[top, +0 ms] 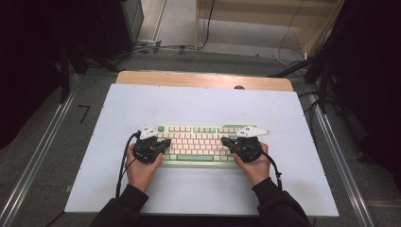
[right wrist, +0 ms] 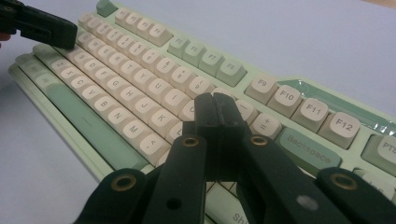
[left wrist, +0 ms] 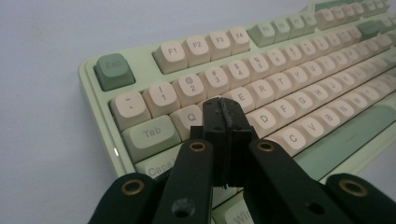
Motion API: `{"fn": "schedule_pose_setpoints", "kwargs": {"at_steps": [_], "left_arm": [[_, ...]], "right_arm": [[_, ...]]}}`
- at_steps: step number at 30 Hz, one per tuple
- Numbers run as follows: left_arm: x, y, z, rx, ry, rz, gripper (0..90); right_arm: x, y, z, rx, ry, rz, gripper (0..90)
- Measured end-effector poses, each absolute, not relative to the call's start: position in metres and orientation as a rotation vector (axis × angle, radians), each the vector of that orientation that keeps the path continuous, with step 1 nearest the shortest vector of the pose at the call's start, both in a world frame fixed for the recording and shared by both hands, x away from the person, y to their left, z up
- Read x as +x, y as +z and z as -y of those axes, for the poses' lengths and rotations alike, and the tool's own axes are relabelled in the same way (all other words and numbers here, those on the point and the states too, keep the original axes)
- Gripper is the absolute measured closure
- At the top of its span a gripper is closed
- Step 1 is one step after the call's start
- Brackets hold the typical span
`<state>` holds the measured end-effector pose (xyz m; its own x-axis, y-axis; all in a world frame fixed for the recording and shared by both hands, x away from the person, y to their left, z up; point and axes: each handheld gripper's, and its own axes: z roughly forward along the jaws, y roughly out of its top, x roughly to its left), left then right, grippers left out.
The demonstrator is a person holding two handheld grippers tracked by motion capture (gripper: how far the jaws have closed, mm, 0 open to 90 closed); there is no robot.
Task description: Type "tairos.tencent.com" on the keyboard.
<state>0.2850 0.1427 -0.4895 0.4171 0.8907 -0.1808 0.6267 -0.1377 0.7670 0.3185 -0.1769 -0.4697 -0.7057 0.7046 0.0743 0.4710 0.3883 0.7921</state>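
A pale green keyboard (top: 198, 144) with cream and green keys lies in the middle of the white board. My left gripper (top: 165, 144) hovers over its left end, jaws shut with nothing between them. In the left gripper view the closed tips (left wrist: 223, 112) hang just above the W and E keys (left wrist: 243, 95). My right gripper (top: 223, 141) is over the right end, also shut and empty. Its closed tips (right wrist: 217, 105) sit above the keys left of Backspace (right wrist: 308, 149). The left gripper (right wrist: 60, 35) shows farther off in the right gripper view. Whether either tip touches a key I cannot tell.
The white board (top: 198, 104) covers a wooden table whose far edge (top: 203, 79) shows at the back. Metal rails (top: 340, 156) run along both sides on the floor. Cables (top: 288, 52) and dark stands (top: 326, 71) lie beyond the table.
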Motion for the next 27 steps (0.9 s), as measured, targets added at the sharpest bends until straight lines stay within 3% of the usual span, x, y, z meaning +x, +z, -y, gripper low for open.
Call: {"fn": "schedule_pose_setpoints", "kwargs": {"at_steps": [5,11,27], "left_arm": [[0.286,-0.490,-0.139,1.890,0.409,-1.303,90.0],[0.282,-0.484,-0.142,1.809,0.452,-1.276,90.0],[0.284,-0.486,-0.146,1.761,0.417,-1.273,90.0]], "right_arm": [[0.319,-0.471,0.177,1.030,1.215,-2.377,88.2],[0.318,-0.471,0.175,1.026,1.214,-2.384,88.3],[0.318,-0.471,0.166,1.026,1.217,-2.386,88.3]]}}
